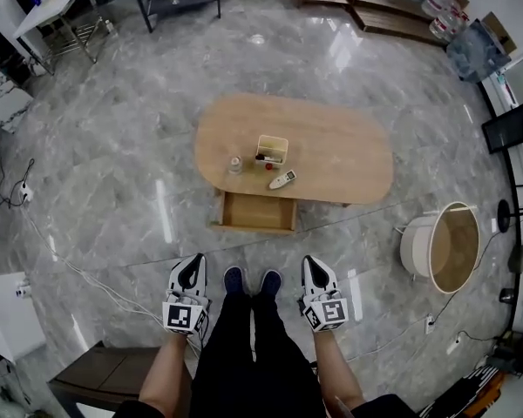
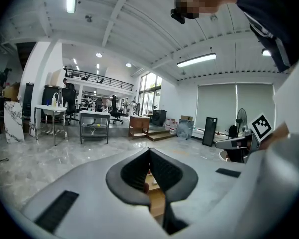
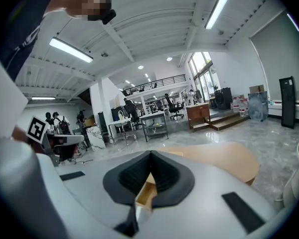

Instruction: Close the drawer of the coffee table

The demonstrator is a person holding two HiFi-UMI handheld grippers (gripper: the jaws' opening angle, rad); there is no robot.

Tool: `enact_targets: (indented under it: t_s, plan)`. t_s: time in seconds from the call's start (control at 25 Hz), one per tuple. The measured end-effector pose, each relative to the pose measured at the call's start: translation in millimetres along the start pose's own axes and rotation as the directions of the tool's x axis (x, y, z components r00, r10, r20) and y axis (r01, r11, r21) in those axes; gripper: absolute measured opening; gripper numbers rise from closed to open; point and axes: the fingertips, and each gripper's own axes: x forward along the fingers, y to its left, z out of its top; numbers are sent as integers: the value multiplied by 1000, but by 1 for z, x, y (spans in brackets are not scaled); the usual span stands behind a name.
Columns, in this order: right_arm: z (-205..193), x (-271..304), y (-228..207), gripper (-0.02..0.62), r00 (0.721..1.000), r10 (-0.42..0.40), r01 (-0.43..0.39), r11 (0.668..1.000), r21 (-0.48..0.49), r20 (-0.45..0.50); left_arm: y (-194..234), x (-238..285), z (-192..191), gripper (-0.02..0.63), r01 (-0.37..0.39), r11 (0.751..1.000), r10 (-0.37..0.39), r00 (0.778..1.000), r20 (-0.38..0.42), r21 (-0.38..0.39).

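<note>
An oval wooden coffee table (image 1: 331, 146) stands on the grey marble floor ahead of me. Its drawer (image 1: 257, 212) is pulled open toward me at the front left and looks empty. My left gripper (image 1: 192, 274) and right gripper (image 1: 314, 273) hang low beside the person's legs, a good step short of the drawer. Both are shut with nothing between the jaws. The left gripper (image 2: 149, 151) points toward the open drawer (image 2: 156, 198), glimpsed through its jaw gap. Through the right gripper (image 3: 150, 154) I see the drawer's corner (image 3: 145, 195) and the tabletop (image 3: 219, 158).
On the table sit a small wooden box (image 1: 272, 149), a jar (image 1: 234, 165) and a white remote (image 1: 282, 179). A round white side table (image 1: 443, 246) stands at the right. Cables (image 1: 87, 277) trail over the floor at left. A dark bench (image 1: 105, 377) is near my left.
</note>
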Motion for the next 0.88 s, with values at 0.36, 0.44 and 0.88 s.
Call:
enact_targets:
  t_s: [0.36,0.44,0.88]
  plan:
    - [-70,42,-32,26,998,55,-56,998,-34,-34,-5,46,-76,26,5,1000,-4,998,-63,14]
    - [-90,50,-39,26,997,64,-66,997,-35,-45,-6,53,-98,26,6,1000,-5,997,-78,12]
    - [-207,84,-81,26,990,7,1,998,61,-142,-4,89,-236,26,13,1000,-10,970,-241,10]
